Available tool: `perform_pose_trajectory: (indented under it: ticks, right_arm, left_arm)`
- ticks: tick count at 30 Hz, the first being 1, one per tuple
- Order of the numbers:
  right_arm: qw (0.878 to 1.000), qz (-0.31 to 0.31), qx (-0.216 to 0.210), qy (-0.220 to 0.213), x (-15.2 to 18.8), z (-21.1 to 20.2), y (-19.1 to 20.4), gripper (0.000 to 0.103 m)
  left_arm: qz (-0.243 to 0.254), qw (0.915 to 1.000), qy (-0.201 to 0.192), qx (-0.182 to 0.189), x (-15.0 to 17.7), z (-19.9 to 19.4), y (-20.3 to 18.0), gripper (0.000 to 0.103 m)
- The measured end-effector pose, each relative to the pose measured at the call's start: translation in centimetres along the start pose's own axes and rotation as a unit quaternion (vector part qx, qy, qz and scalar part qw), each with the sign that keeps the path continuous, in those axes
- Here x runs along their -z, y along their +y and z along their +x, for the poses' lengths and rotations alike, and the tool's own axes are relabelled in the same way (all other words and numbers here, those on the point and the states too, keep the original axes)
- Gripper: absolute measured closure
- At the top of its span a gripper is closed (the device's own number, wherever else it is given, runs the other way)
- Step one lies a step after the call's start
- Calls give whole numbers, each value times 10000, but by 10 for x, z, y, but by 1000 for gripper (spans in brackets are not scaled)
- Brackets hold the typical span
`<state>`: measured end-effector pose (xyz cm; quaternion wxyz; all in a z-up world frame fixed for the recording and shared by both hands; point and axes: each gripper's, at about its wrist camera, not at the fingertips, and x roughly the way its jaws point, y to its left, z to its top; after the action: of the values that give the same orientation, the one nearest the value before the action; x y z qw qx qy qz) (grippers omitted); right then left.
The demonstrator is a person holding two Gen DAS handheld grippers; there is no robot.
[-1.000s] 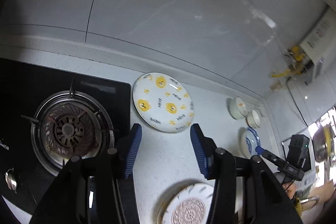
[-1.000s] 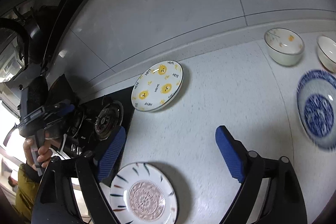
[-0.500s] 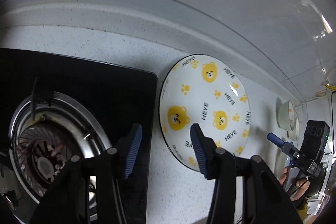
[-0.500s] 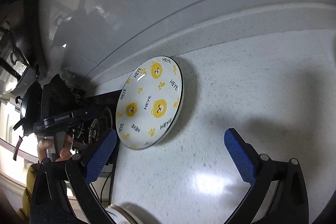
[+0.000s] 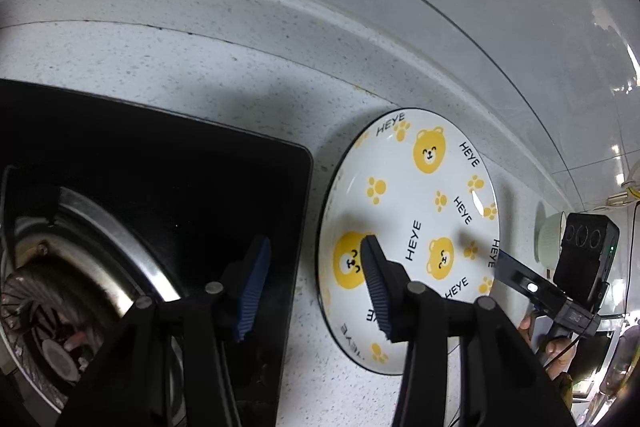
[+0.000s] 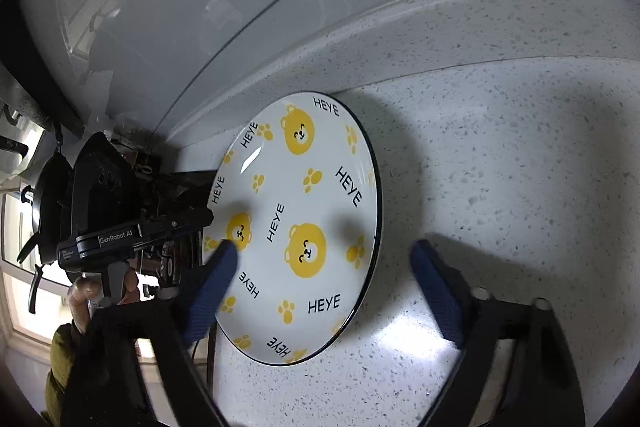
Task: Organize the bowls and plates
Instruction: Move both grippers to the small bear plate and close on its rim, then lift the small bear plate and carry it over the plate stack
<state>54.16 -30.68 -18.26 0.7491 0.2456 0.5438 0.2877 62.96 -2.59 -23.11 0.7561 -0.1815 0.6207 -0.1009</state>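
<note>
A white plate with yellow bears and "HEYE" lettering [image 5: 416,227] lies flat on the speckled counter by the back wall; it also shows in the right wrist view [image 6: 304,223]. My left gripper [image 5: 316,279] is open and straddles the plate's left rim, one finger over the plate, the other over the hob. My right gripper [image 6: 324,291] is open wide and straddles the plate's right rim, its left finger [image 6: 208,291] over the plate, its right finger over bare counter. Neither grips the plate.
A black glass hob [image 5: 160,187] with a steel burner [image 5: 48,307] lies left of the plate. A pale bowl [image 5: 550,239] stands far right by the wall. The backsplash ledge [image 6: 440,23] runs just behind the plate.
Both grippers have moved in close to the bear plate from opposite sides. The patterned front plate and blue bowl have left view. Both grippers stay open.
</note>
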Motion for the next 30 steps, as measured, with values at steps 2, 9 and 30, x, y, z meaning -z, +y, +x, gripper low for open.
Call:
perform_pose_trajectory:
  ticks: [2, 9, 30]
  right_arm:
    - [9999, 31, 91, 89, -2, 4, -2, 65]
    - [9995, 205, 242, 16, -4, -4, -21, 93]
    - [9920, 650, 933, -553, 118, -119, -16, 92]
  left_arm:
    - [-1, 9999, 10, 103, -2, 4, -2, 78]
    - [-220, 9994, 19, 284, 2, 16, -2, 95]
    - [457, 9937, 270, 984, 115, -11, -79, 96]
